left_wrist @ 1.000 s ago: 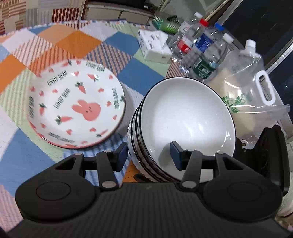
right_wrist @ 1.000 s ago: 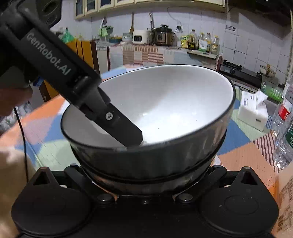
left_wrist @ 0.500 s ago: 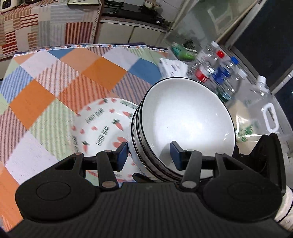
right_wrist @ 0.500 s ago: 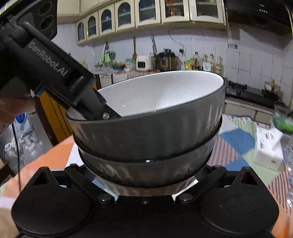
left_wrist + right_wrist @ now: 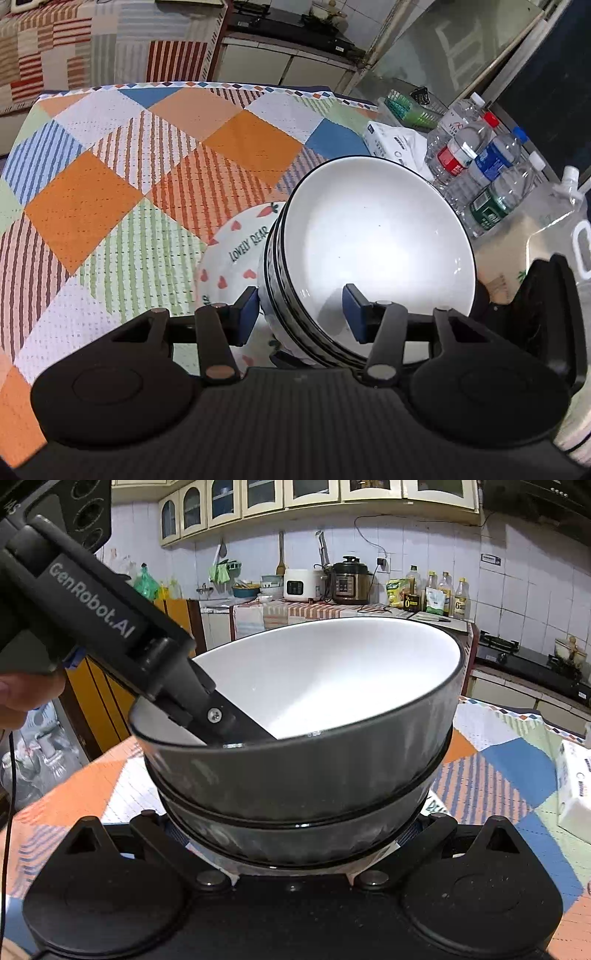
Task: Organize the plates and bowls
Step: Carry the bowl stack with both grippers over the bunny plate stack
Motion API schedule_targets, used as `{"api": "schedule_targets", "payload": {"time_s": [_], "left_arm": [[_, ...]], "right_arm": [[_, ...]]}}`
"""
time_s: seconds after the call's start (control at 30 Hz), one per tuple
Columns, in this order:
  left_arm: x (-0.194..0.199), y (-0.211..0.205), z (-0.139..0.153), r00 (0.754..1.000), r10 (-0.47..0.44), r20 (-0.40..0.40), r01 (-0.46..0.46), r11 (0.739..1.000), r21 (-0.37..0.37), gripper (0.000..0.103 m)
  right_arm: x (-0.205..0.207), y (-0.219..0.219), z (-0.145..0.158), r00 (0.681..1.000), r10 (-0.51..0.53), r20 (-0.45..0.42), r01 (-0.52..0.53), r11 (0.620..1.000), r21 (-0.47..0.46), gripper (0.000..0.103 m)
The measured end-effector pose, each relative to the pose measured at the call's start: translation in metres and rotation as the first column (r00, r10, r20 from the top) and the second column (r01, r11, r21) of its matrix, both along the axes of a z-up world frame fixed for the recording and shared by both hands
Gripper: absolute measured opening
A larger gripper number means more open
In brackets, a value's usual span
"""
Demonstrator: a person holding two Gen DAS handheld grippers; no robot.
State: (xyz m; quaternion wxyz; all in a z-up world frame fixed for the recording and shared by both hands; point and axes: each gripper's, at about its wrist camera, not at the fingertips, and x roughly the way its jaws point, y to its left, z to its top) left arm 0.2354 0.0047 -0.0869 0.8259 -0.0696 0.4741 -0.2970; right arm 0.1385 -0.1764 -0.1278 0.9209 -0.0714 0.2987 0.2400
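"lovely bear" runs in dark letters round the inside of the carrot-and-heart plate [image 5: 236,254], half hidden behind the stacked bowls. the black gripper arm [image 5: 92,602] reaching into the top bowl carries "genrobot.ai" in pale lettering. labels on the water bottles [image 5: 480,162] are too small to read.

The stack of bowls [image 5: 369,258] hides most of the carrot plate [image 5: 236,254] and the right tongs' [image 5: 291,834] fingertips.
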Motion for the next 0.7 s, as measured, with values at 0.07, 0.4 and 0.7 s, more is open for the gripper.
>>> {"api": "schedule_targets", "payload": {"time_s": [0.07, 0.4, 0.7], "left_arm": [[0.005, 0.000, -0.006, 1.000, 0.003, -0.007, -0.003, 1.000, 0.002, 0.048], [0.023, -0.012, -0.026, 1.000, 0.008, -0.018, -0.008, 1.000, -0.007, 0.048], [0.026, -0.013, -0.047, 0.994, 0.075, -0.083, -0.078, 0.996, -0.034, 0.048]], "right_arm": [[0.005, 0.003, -0.004, 1.000, -0.001, -0.010, 0.000, 1.000, -0.017, 0.102], [0.017, -0.001, -0.017, 0.999, -0.037, -0.026, 0.035, 0.998, -0.057, 0.102], [0.020, 0.001, -0.026, 0.992, -0.075, -0.105, 0.067, 0.994, -0.081, 0.102]]}}
